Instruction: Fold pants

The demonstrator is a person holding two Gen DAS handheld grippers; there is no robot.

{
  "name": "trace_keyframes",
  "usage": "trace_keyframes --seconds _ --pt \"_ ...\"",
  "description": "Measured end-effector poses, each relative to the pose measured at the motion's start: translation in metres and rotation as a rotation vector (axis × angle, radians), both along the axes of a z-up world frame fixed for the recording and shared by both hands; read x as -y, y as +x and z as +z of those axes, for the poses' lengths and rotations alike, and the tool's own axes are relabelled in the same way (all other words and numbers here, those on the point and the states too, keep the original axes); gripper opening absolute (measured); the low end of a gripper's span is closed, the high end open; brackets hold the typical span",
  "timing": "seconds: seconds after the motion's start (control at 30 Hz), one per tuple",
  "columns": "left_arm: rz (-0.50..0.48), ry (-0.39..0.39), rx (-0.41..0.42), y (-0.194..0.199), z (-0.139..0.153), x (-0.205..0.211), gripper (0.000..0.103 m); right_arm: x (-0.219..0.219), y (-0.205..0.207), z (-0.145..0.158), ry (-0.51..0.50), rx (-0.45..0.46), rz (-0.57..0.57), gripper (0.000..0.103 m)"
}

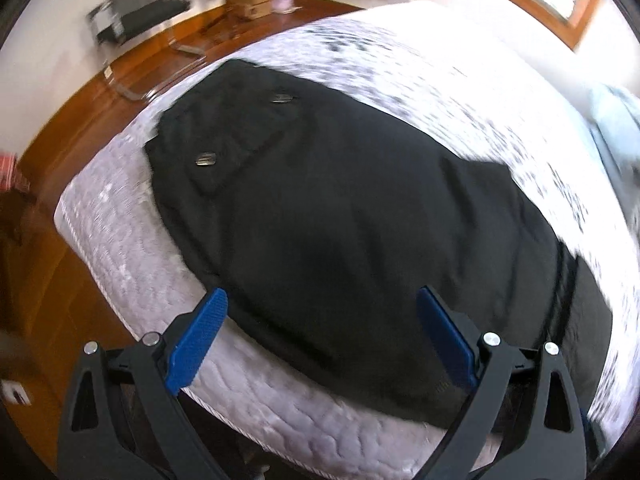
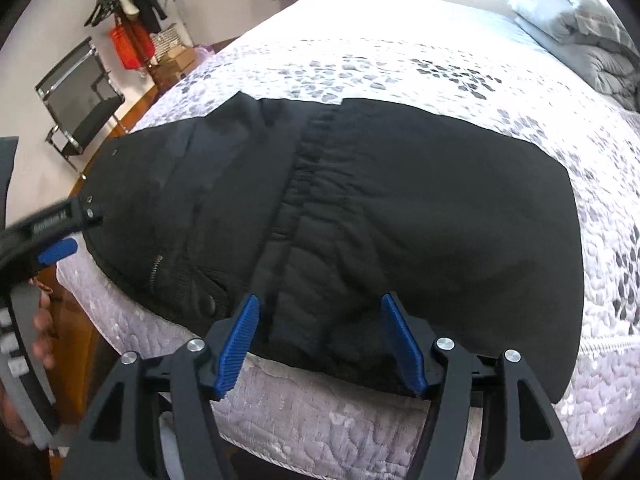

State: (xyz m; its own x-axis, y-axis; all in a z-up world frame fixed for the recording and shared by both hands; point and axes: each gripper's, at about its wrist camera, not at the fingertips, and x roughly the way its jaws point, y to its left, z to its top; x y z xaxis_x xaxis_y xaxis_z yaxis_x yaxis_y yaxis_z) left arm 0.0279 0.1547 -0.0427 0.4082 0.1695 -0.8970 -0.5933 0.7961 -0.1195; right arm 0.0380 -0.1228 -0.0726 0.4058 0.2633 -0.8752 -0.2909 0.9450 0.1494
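Black pants (image 2: 360,208) flat on bed (image 2: 440,60); both tools (image 1: 322,300) (image 2: 318,306) spread above.

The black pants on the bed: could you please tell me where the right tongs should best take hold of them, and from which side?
Grip the black pants at the near edge by the gathered elastic waistband, coming in from the bed's near side. That edge overhangs slightly toward the open right tongs, so one finger could likely slip beneath.
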Motion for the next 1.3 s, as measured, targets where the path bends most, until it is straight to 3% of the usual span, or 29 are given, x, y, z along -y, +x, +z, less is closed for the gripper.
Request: trace_keyframes --seconds 0.2,0.5,0.83,0.9,1.03,1.07,1.3 --pt "0.179 -0.119 0.018 -0.003 -0.018 -0.063 0.095 -0.017 0.008 -0.011 -0.054 -0.025 0.029 0.069" --pt "0.295 -0.265 0.032 0.002 -0.056 -0.109 0.096 -0.030 0.012 -0.019 -0.140 -0.029 0.065 0.074" --pt "0.369 -0.197 0.077 0.009 -0.059 -0.094 0.097 -0.047 0.016 -0.030 -0.241 -0.046 0.087 0.081" --pt "0.352 -0.217 0.105 0.014 -0.058 -0.084 0.096 -0.049 0.016 -0.031 -0.258 -0.045 0.088 0.082" --pt "0.332 -0.164 0.123 0.021 -0.050 -0.064 0.075 -0.053 0.017 -0.033 -0.277 -0.057 0.083 0.082" --pt "0.341 -0.161 0.129 0.020 -0.050 -0.063 0.073 -0.054 0.017 -0.033 -0.281 -0.058 0.081 0.082" --pt "0.382 -0.227 0.168 0.010 -0.054 -0.074 0.055 -0.063 0.020 -0.033 -0.295 -0.060 0.075 0.083"
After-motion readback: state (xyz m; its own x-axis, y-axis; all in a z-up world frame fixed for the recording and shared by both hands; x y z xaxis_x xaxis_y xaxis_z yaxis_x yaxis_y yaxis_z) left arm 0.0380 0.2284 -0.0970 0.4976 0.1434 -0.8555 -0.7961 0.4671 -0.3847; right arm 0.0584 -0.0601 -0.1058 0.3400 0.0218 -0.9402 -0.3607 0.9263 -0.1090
